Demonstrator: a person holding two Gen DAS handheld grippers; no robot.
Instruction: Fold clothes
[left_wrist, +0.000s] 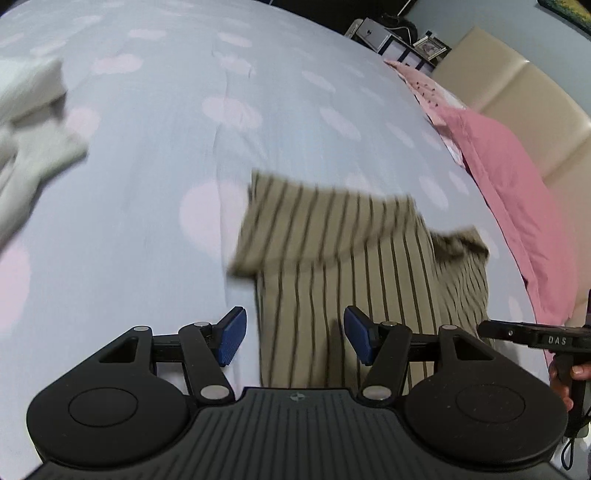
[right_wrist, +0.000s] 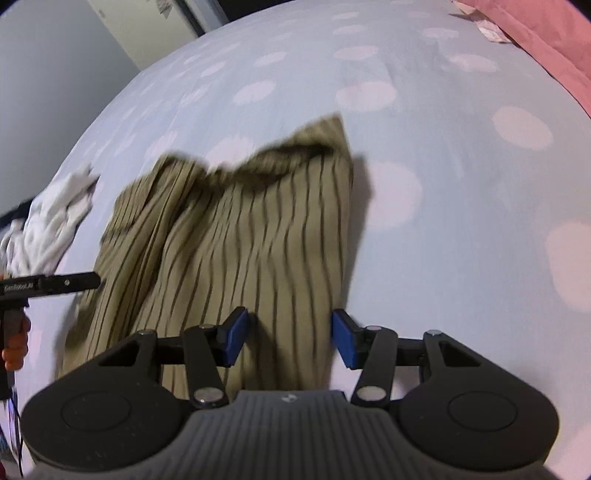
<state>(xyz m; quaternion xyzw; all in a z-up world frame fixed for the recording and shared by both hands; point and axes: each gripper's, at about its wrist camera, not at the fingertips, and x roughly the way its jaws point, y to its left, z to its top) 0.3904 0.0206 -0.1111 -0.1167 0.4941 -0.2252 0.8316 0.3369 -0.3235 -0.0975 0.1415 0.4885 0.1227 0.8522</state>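
Striped garment (left_wrist: 343, 258): lying on the bed sheet (left_wrist: 147, 155), partly folded; one sleeve already lying crosswise over the body, far edge bunching up near the pink pillow (left_wrist: 509, 177).
Same garment, right view (right_wrist: 229, 236): lying in loose ripples, collar end gaping and crumpled, not yet squared.
Progress: looking early to midway; judging by the ragged outline, still needing further folds and smoothing.
Left gripper (left_wrist: 295, 338): standing about half open, hovering over the garment's near left edge, gripping nothing.
Right gripper (right_wrist: 290, 338): also about half open, nothing pinched, cloth showing in the gap beneath.
Fabric: appearing thin, soft, tan with dark narrow stripes, creasing easily.
Sheet: pale blue with pink dots, mostly lying flat, one long crease running across.
White clothes (left_wrist: 33, 122): waiting in a rumpled heap, apparently unfolded.
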